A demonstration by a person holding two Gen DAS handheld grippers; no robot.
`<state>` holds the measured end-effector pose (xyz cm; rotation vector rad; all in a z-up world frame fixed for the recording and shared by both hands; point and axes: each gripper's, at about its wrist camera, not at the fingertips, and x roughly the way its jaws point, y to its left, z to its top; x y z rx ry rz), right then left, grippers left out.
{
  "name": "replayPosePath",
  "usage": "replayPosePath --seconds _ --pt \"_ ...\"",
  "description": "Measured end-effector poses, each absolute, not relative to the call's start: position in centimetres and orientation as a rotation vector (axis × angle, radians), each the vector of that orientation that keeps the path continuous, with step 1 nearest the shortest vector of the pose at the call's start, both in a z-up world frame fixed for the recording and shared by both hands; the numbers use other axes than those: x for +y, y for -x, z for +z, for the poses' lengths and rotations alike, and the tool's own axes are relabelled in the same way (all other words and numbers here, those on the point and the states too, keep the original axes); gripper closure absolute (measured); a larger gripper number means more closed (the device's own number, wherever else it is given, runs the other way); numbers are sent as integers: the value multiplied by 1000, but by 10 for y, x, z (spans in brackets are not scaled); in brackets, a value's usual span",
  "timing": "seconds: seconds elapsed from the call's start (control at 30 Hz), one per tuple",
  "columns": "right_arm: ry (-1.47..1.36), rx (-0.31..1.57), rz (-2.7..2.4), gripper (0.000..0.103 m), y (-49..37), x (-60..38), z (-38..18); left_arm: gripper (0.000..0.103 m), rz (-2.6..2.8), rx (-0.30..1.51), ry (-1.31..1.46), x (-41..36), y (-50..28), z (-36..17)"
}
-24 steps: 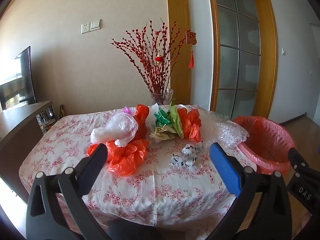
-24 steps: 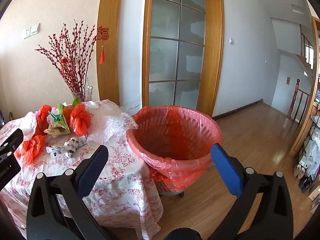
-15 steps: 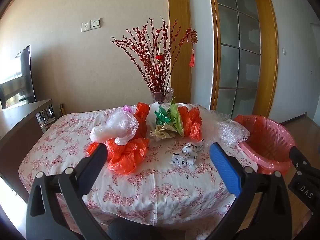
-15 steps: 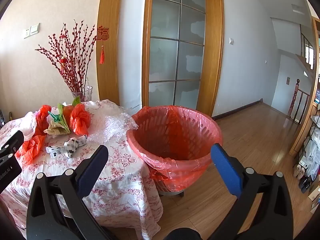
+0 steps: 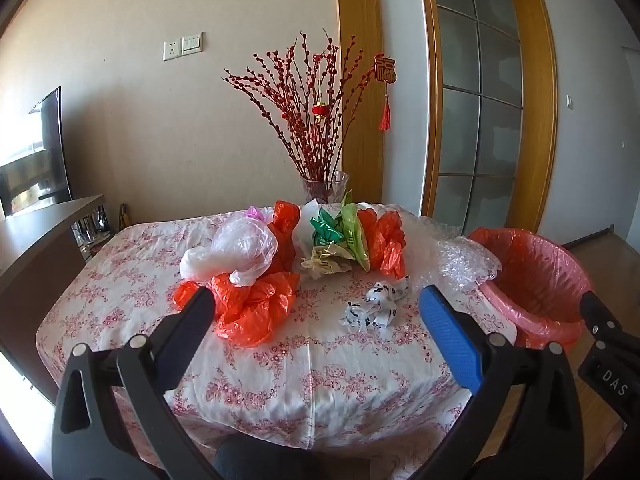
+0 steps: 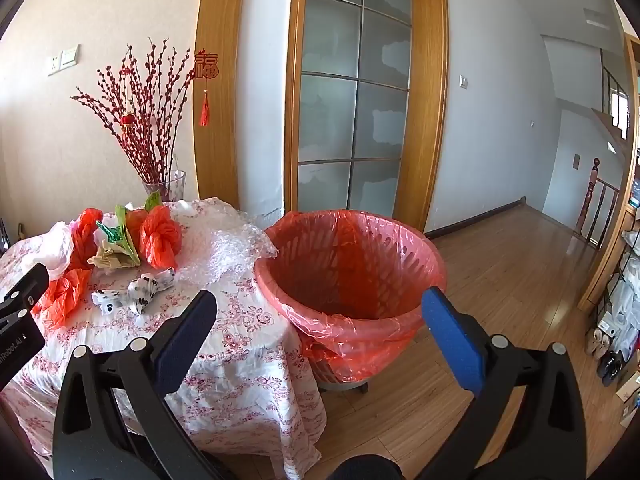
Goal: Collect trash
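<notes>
Crumpled trash lies on the floral tablecloth (image 5: 320,368): an orange bag (image 5: 252,308), a clear white bag (image 5: 236,252), a spotted white wrapper (image 5: 374,306), green and beige wrappers (image 5: 332,244), another orange bag (image 5: 384,240) and bubble wrap (image 5: 464,260). A bin with a red liner (image 6: 352,268) stands on the floor by the table's right side. My left gripper (image 5: 316,312) is open and empty above the table's near half. My right gripper (image 6: 320,312) is open and empty in front of the bin.
A glass vase of red berry branches (image 5: 320,188) stands at the table's far edge against the wall. A dark cabinet (image 5: 36,248) is left of the table. A glass-panel door (image 6: 352,100) and wooden floor (image 6: 500,280) lie beyond the bin.
The left gripper has drawn back and up slightly, so the table looks a little lower. The right gripper has barely moved.
</notes>
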<state>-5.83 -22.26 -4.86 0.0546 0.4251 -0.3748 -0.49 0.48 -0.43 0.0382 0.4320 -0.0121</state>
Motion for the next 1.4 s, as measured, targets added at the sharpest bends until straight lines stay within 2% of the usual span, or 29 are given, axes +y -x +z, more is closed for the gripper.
replayPosePath --seconds 1.4 --pt "-59 432 -376 2 59 -223 -54 4 -16 450 -44 0 -2 -12"
